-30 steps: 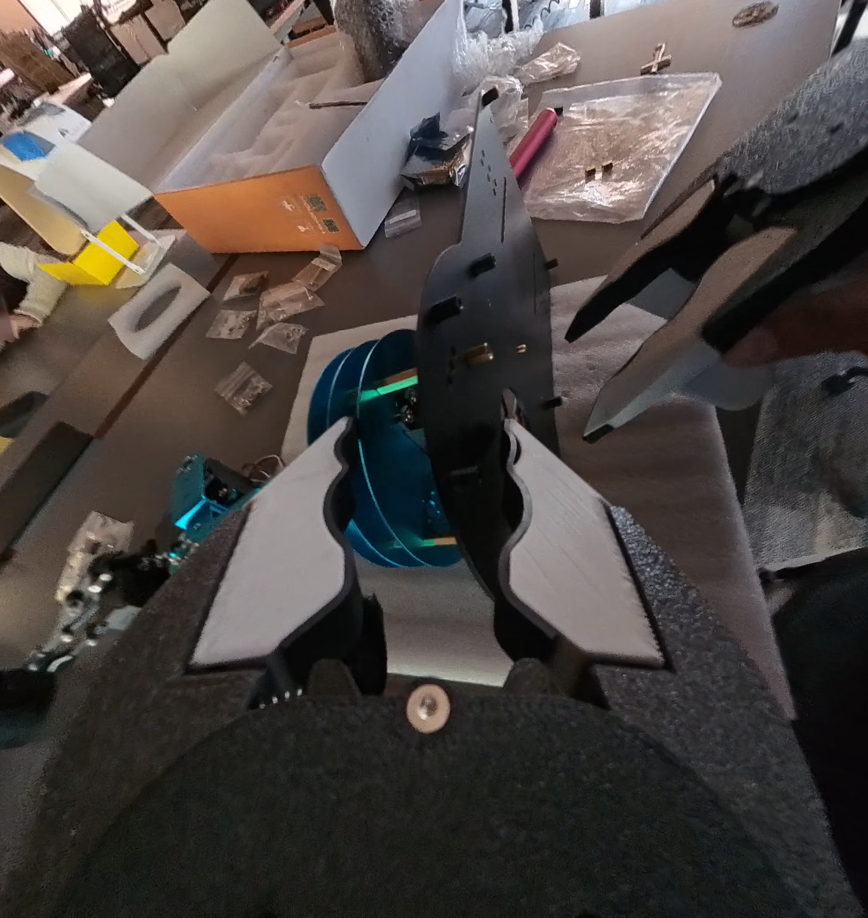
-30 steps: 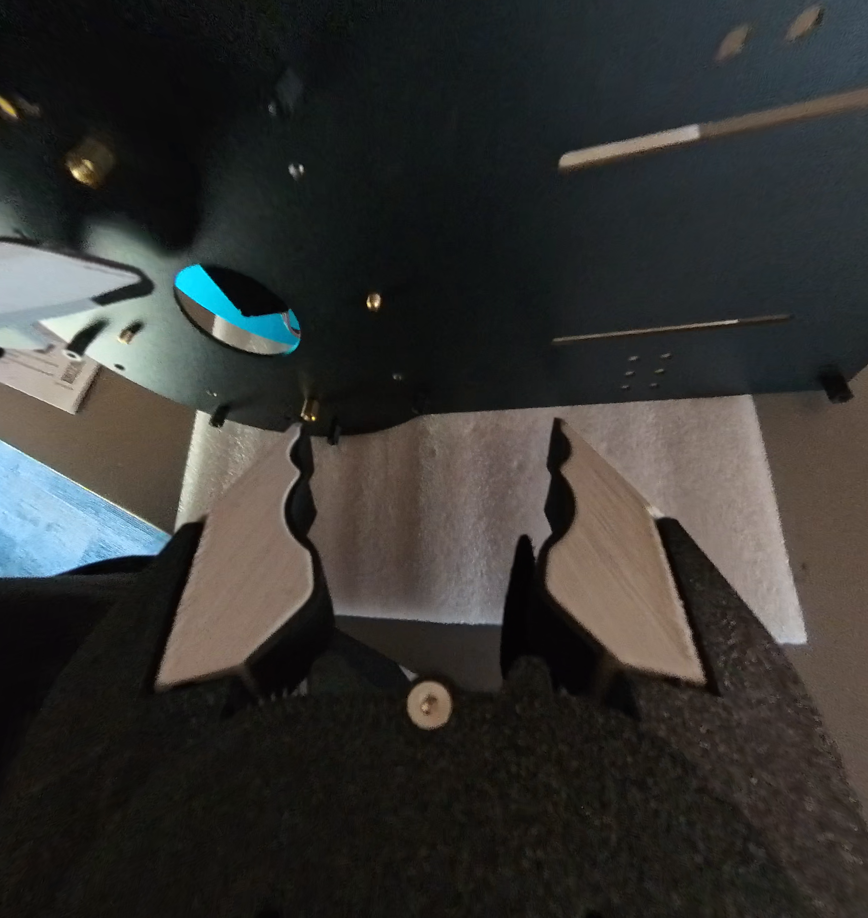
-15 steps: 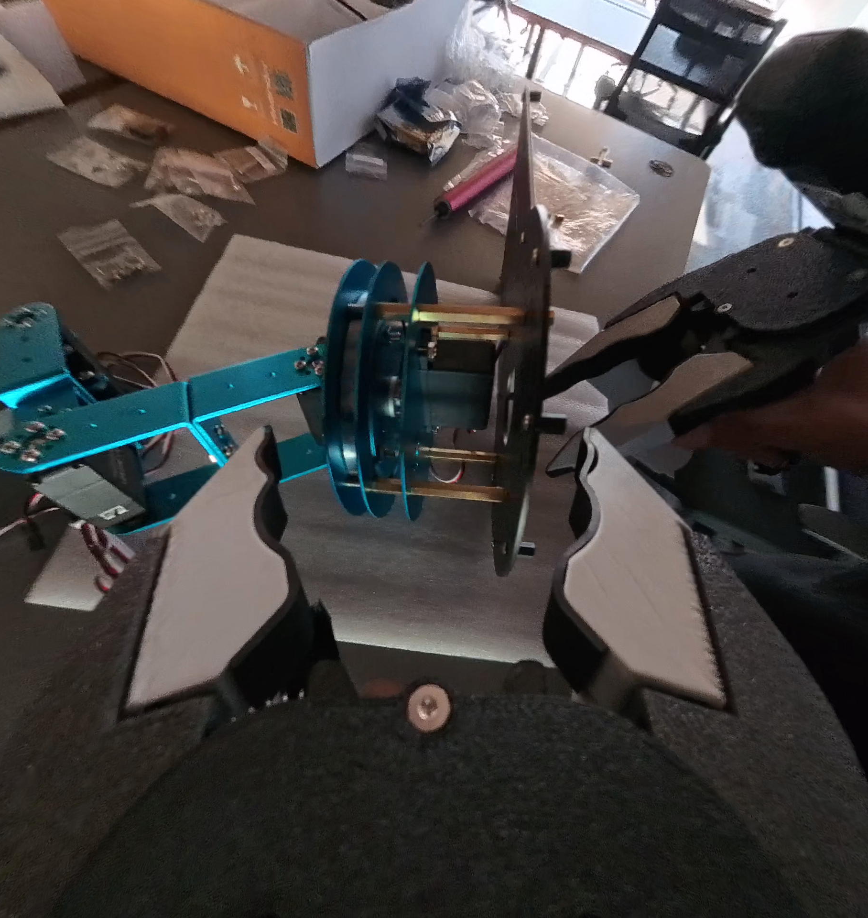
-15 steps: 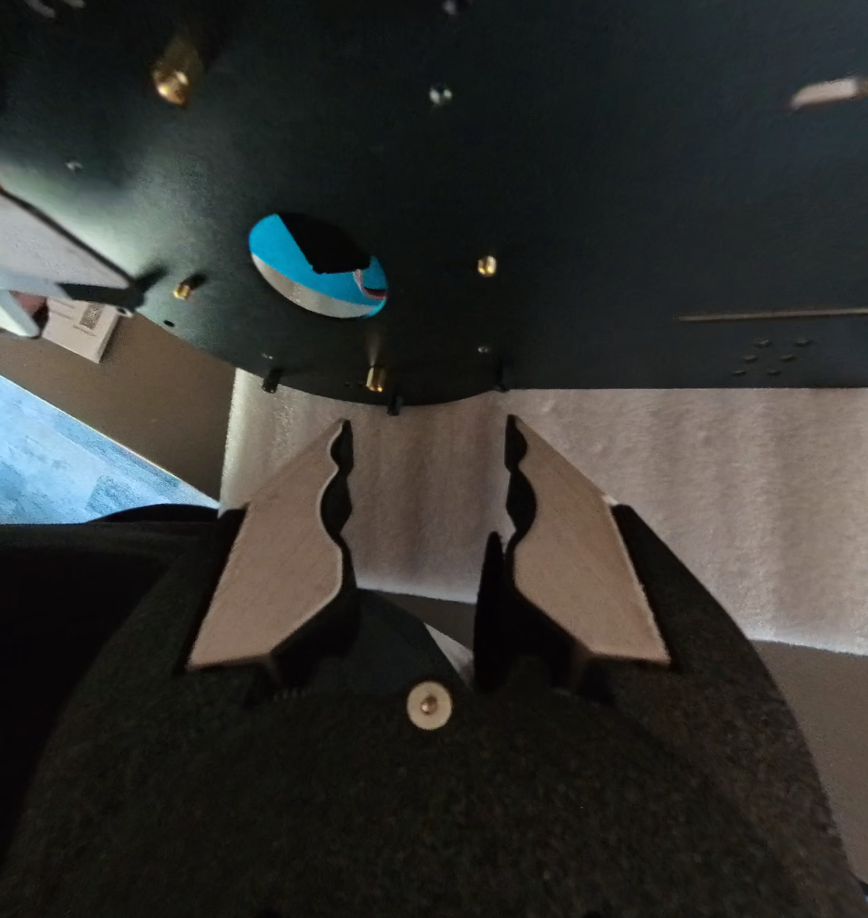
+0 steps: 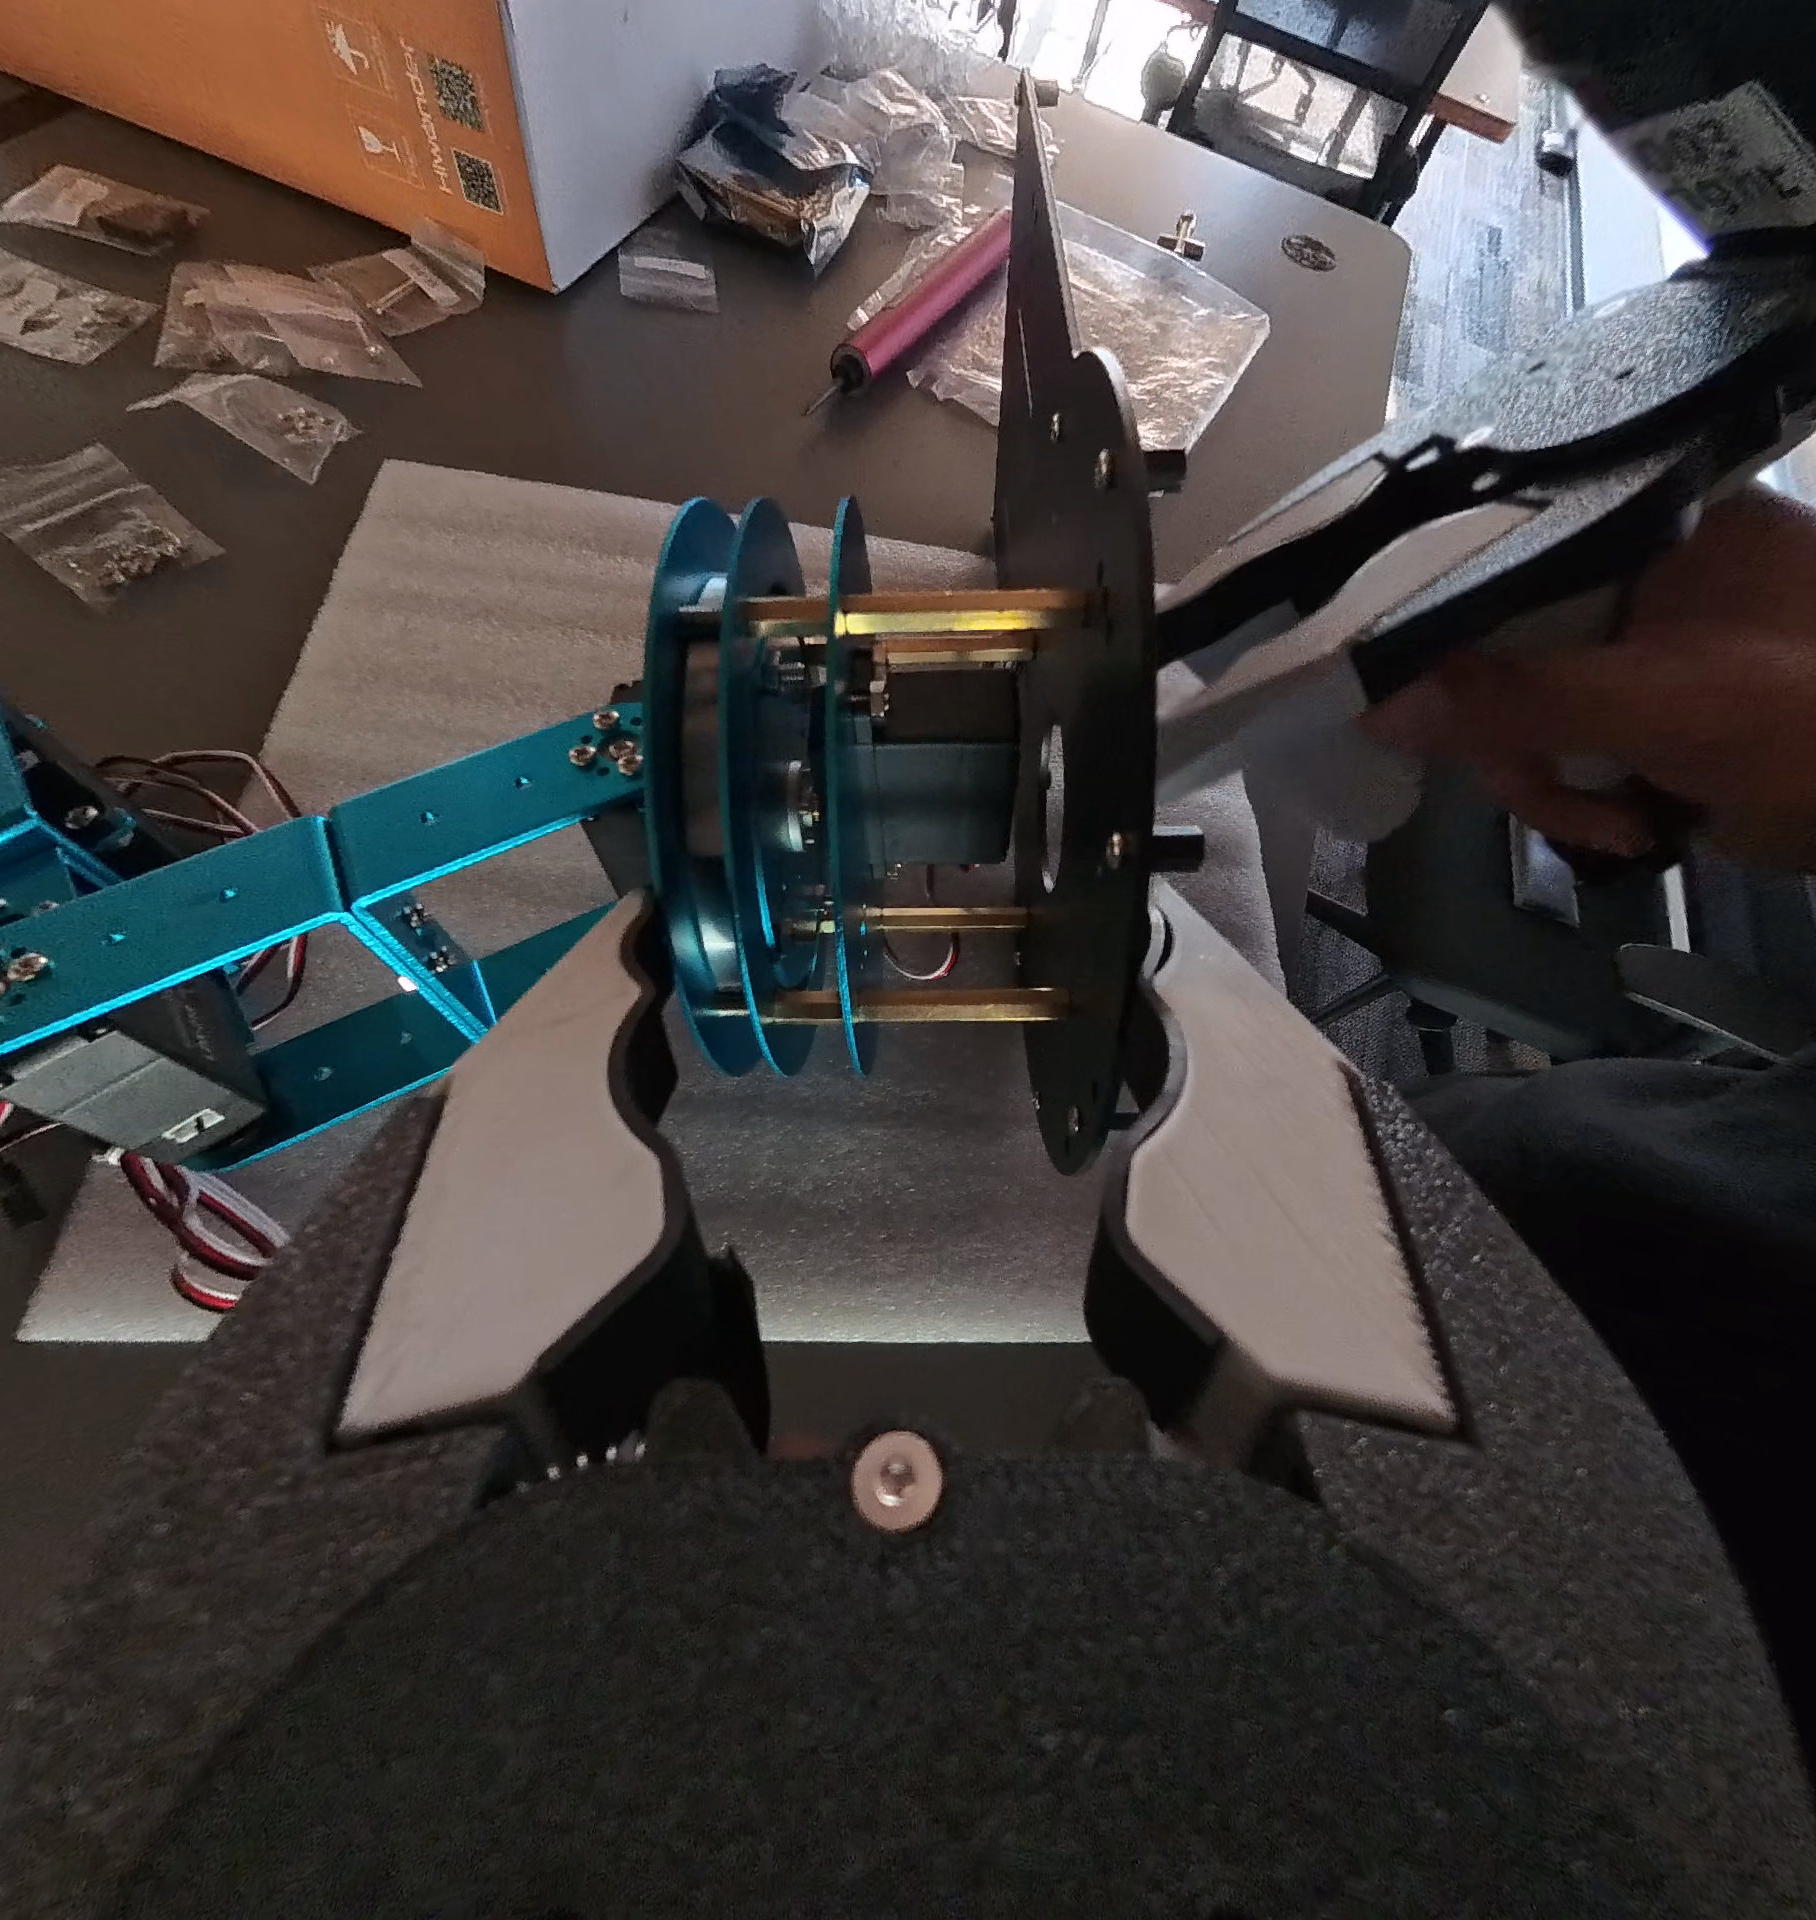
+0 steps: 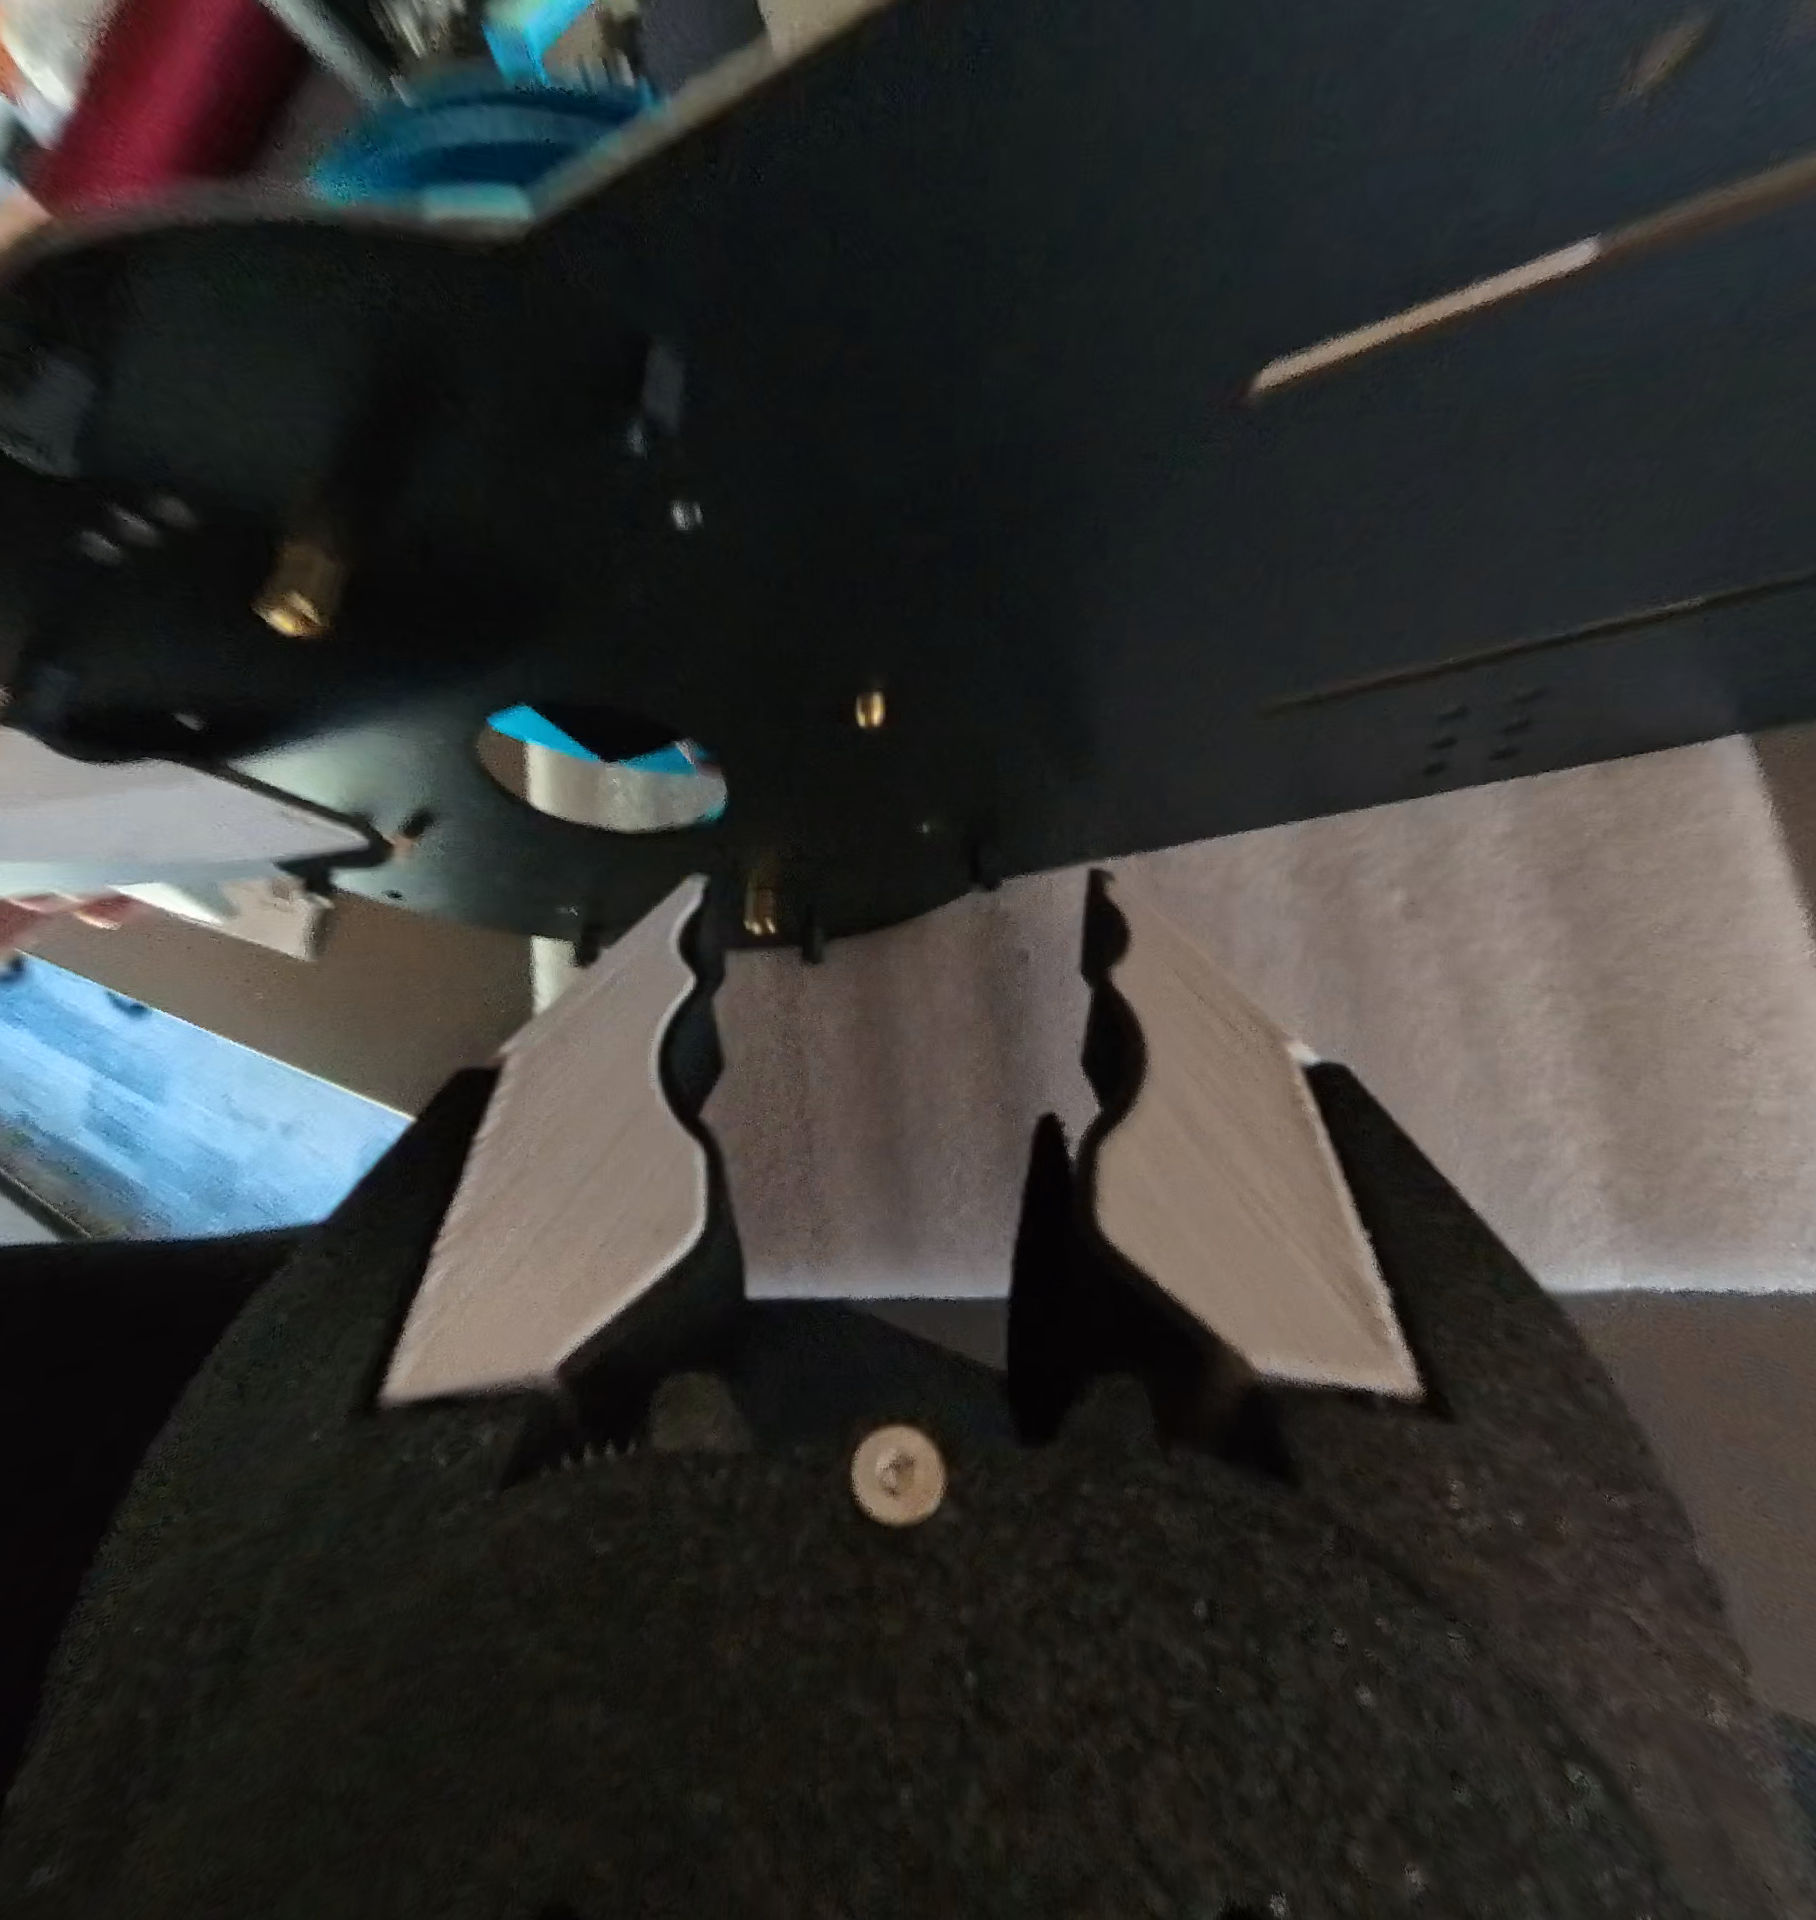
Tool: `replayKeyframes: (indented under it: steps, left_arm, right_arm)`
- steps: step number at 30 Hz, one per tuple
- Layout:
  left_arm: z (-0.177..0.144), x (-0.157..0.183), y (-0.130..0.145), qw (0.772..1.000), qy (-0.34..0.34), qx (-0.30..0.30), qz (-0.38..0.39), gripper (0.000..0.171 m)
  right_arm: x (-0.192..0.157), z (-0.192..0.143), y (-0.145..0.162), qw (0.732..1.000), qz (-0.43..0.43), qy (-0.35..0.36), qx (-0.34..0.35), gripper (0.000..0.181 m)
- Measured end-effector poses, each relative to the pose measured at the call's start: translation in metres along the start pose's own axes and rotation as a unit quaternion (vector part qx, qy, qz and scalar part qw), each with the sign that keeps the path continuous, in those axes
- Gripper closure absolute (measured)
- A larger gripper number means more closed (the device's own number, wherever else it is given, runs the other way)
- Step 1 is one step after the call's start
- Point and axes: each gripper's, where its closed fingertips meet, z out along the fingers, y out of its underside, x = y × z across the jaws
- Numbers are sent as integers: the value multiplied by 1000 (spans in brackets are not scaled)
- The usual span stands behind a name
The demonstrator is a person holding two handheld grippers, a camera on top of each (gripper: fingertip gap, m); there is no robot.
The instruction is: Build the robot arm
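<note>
Dark grey bench [image 5: 613,395] carries everything we see, with a white foam sheet [image 5: 488,582] spread over its middle. On that sheet lies the largest piece — a blue metal arm [image 5: 260,894] with wired servos, ending in stacked blue discs [image 5: 738,790] joined by brass standoffs [image 5: 945,623] to a black base plate [image 5: 1075,727] standing on edge. Our left tongs [image 5: 899,925] are spread wide, one finger beside the discs, the other beside the plate, gripping nothing we can make out. Our right tongs [image 6: 899,894] are also parted and empty, tips just under the plate's lower edge. Behind lie an orange box [image 5: 260,94], small parts bags [image 5: 249,405] and a maroon screwdriver [image 5: 925,301].
</note>
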Motion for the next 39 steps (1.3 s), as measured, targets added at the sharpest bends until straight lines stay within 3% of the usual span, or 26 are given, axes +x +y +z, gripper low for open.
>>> replayKeyframes:
  steps: [2, 4, 7, 12, 14, 16, 18, 20, 26, 39]
  left_arm:
    - [0, 0, 0, 1000, -1, 0, 3, 84]
    - [0, 0, 0, 1000, -2, 2, 4, 84]
    - [0, 0, 0, 1000, -5, 0, 9, 84]
    - [0, 0, 0, 1000, -7, 0, 14, 84]
    - [0, 0, 1, 1000, -7, -2, 15, 84]
    - [0, 0, 0, 1000, -8, 0, 13, 85]
    - [0, 0, 0, 1000, -7, -2, 14, 85]
    - [0, 0, 0, 1000, -7, -3, 15, 85]
    - [0, 0, 1, 1000, -11, -6, 19, 85]
    - [0, 1, 1, 1000, -13, -6, 27, 85]
  right_arm:
    - [3, 11, 14, 999, -14, 25, -40, 94]
    - [3, 19, 17, 998, -24, 35, -48, 92]
    - [-2, 19, 12, 999, -23, 15, -44, 116]
    - [-4, 19, 11, 999, 20, -21, -38, 134]
    - [15, 16, 12, 999, 20, 12, -29, 174]
    - [6, 12, 10, 998, 41, -37, -25, 157]
    - [-2, 12, 15, 997, 32, -55, -43, 114]
    - [-7, 15, 17, 997, 14, -49, -61, 102]
    - [-1, 23, 19, 994, -46, 26, -100, 116]
    - [-7, 22, 16, 992, 43, -47, -111, 129]
